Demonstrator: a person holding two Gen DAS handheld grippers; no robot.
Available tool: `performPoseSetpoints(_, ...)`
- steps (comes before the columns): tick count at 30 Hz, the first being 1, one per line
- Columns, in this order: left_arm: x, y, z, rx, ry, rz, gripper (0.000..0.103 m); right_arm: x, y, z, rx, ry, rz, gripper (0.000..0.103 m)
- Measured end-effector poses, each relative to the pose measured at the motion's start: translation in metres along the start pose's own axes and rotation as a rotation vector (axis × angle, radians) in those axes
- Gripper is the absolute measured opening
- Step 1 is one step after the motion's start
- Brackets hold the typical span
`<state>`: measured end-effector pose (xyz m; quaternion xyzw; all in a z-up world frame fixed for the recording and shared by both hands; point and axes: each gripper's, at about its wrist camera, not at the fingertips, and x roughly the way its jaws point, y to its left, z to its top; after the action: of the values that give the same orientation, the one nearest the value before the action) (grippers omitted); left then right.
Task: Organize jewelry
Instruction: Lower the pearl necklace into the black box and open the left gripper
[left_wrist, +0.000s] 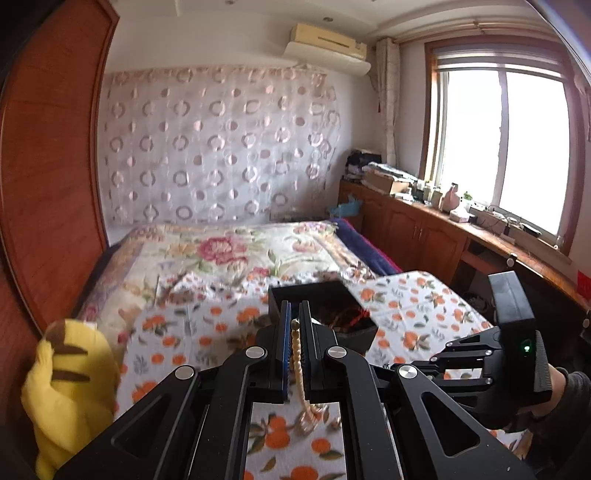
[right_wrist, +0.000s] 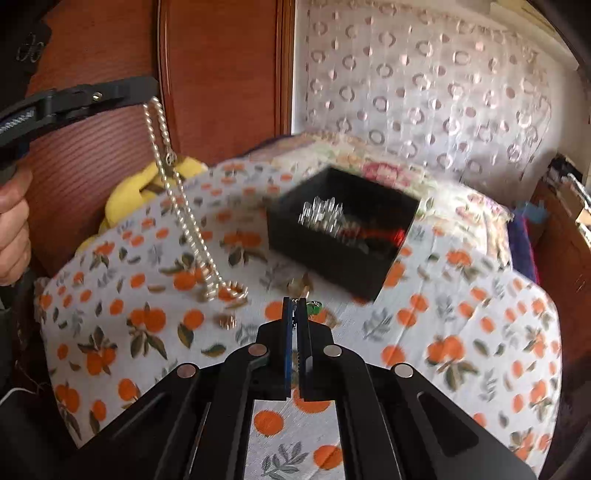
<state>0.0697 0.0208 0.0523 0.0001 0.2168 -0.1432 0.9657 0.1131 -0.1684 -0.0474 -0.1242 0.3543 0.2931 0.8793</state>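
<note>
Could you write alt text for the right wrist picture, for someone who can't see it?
A left hand-held gripper lifts a pearl necklace whose lower end still lies on an orange-print cloth. Nearer the camera, the right hand-held gripper is shut on a thin chain. An open black box holding jewelry sits behind.

No readable text, label, brand or number anywhere. Only a red patch (left_wrist: 583, 281) on the far right counter edge, too blurred to read, and a pale looped emblem (right_wrist: 31, 50) on dark cloth at upper left, undecipherable.
</note>
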Motion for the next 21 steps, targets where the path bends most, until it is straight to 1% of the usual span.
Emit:
performPoseSetpoints(5, -0.004, -0.006, 0.023, 0.026, -0.038, 0.003, 0.004, -0.021, -0.005, 0.022, -0.028, -0.052, -0.024, 0.003)
performPoseSetpoints(11, -0.002, -0.010, 0.047, 0.048, -0.062, 0.015, 0.004, -0.031, -0.016, 0.041, -0.047, -0.092, -0.046, 0.003)
performPoseSetpoints(17, 0.004, -0.012, 0.072, 0.061, -0.085, 0.017, 0.004, -0.032, -0.028, 0.060, -0.048, -0.124, -0.051, 0.003)
performPoseSetpoints(21, 0.010, -0.015, 0.088, 0.073, -0.101, 0.018, 0.004, -0.025, -0.037, 0.072, -0.045, -0.136, -0.052, 0.003)
